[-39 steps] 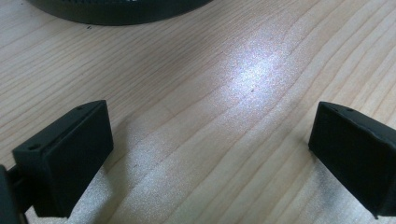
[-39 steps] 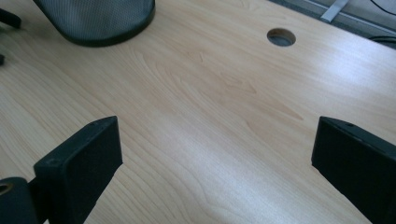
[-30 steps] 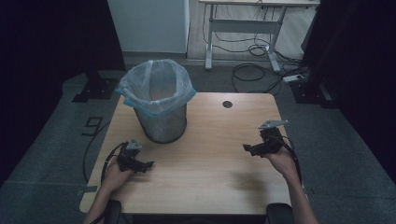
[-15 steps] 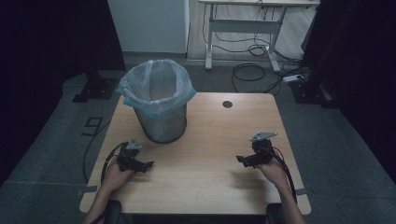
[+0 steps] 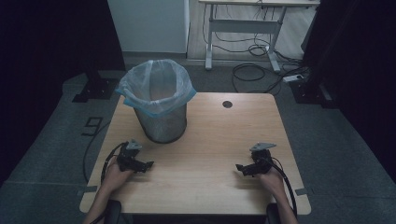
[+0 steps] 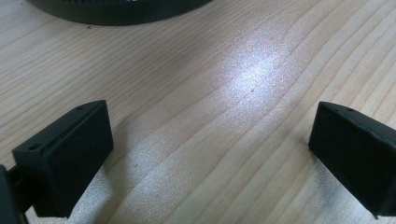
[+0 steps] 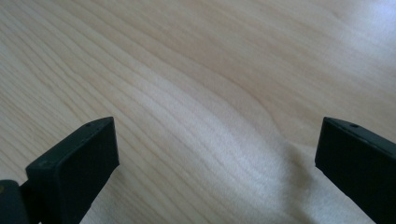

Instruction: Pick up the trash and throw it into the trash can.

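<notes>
Risk: both hand-held grippers, left (image 5: 148, 164) and right (image 5: 239, 167), rest wide, empty, on counter (image 5: 210, 135); careless left reach could tip bin (image 5: 159, 105).

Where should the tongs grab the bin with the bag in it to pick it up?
Probably the rim of the bin, where the blue-edged bag folds over. The round body looks too wide for the open jaws, so one jaw would go inside and one outside. The left tongs are nearest, so come from above on the near-left side.

right gripper (image 5: 240, 167) | moved nearer the person, lower over table (image 5: 205, 140) | fingers apart
</notes>
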### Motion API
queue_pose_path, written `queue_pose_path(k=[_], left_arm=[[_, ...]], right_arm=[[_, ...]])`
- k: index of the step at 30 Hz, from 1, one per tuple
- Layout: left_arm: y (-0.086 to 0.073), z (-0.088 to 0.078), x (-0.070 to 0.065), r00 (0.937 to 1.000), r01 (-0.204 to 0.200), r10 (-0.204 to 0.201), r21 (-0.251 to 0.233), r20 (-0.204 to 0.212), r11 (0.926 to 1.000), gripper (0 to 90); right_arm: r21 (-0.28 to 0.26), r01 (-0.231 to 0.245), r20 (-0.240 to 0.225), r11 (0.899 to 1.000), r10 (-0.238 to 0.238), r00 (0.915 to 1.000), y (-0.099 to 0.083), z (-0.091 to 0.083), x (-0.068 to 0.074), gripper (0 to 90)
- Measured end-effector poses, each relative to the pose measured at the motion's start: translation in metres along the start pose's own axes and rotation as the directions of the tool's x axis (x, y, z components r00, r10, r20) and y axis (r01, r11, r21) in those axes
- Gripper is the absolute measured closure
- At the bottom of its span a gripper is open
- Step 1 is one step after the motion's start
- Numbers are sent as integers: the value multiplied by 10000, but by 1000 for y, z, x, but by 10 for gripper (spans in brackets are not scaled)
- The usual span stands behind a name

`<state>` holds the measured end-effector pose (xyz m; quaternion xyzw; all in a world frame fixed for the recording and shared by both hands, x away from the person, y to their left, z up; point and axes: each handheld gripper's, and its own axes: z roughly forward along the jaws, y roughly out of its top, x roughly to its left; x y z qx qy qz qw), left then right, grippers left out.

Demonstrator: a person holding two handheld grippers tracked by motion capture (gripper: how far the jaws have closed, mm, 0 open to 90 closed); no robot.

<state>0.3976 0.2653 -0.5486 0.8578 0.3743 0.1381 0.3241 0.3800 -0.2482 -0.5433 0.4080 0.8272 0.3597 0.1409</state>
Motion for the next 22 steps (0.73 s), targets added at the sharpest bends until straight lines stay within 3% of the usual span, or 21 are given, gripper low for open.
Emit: queue_pose_path(k=[22], left_arm=[[0, 0, 0, 10000, -4, 4, 4, -1, 10000, 0]], right_arm=[[-131, 368, 456, 9992, -362, 9983, -14, 7, 10, 0]])
